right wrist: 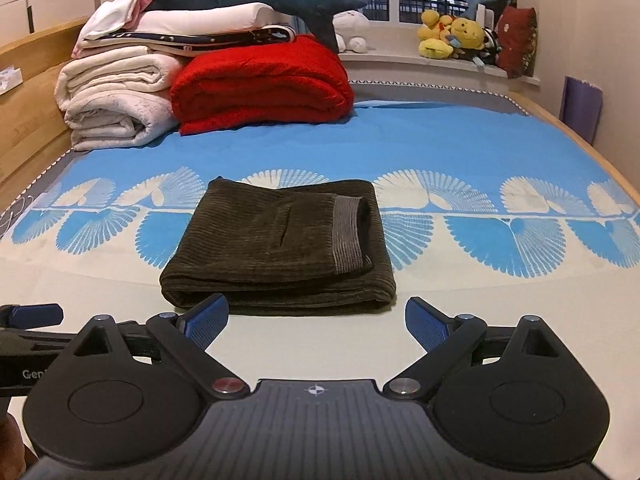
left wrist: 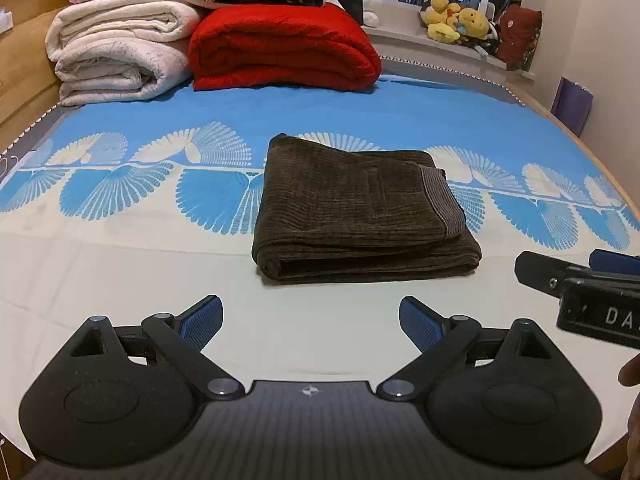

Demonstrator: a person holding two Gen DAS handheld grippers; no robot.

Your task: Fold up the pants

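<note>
Folded pants [left wrist: 360,208] mid-bed, blanket stack [left wrist: 120,52] behind left, plush toys [left wrist: 460,20] perhaps on windowsill.

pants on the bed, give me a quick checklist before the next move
1. Dark brown corduroy pants folded into a compact stack: ok.
2. Layers aligned: not ok, grey-edged top flap sits short of the right edge.
3. Left gripper open, holding nothing: ok.
4. Right gripper open, holding nothing: ok.
5. Red folded blanket apart from pants: ok.
6. Blue and white patterned bedsheet flat around pants: ok.

Pants [left wrist: 360,208] ribbed corduroy cloth – red blanket [left wrist: 284,48] fluffy.
</note>
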